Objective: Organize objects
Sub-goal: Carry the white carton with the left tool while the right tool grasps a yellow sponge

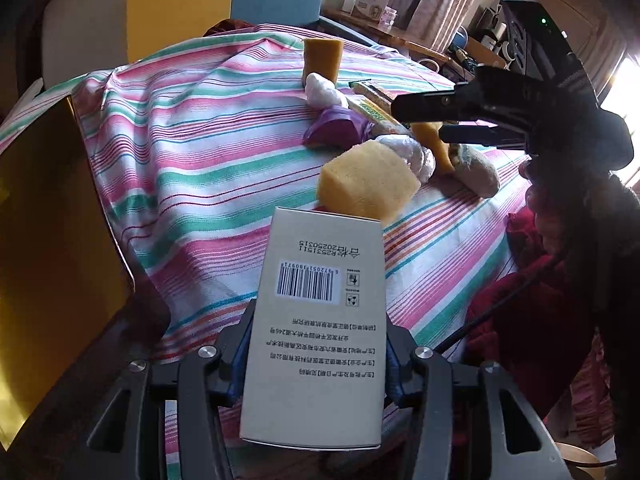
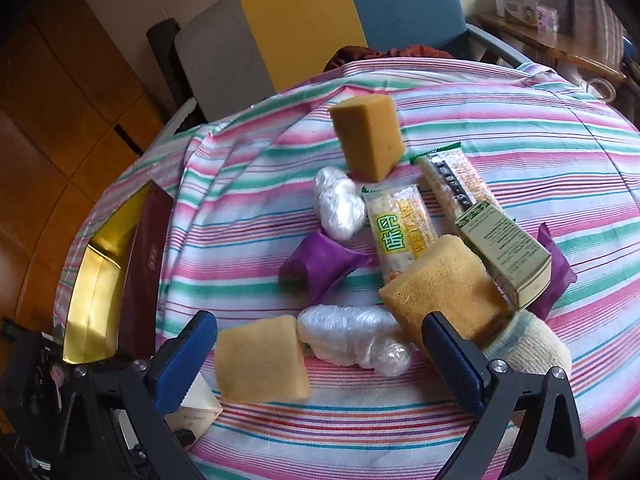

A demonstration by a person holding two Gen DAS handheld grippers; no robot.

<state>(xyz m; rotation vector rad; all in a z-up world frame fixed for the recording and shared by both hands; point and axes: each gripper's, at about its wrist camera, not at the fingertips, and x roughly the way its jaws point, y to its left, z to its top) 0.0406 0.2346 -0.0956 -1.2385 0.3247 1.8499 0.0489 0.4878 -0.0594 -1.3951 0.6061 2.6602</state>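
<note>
Striped cloth [image 2: 256, 200] covers the tabletop, strewn with yellow sponges [image 2: 262, 360], plastic-wrapped bundles [image 2: 352, 338], purple pouches [image 2: 320, 262], snack bars [image 2: 402, 236] and a small green carton [image 2: 506, 248]. Left claw [image 1: 316, 364] is clenched on a white barcoded box [image 1: 320, 316] lifted above the cloth; right claw [image 2: 320, 360] hangs released over the nearest sponge, not touching. Step in hand, by judgement: carrying the box toward the gold-lined box [image 2: 94, 300] at the left edge; next, lowering it inside.

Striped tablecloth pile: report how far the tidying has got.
Done: nothing visibly sorted; the open gold-lined box shows no items. In hand: left gripper holds a white barcoded carton. Left: yellow sponge blocks, purple pouches, snack bars; right gripper open above them.
</note>
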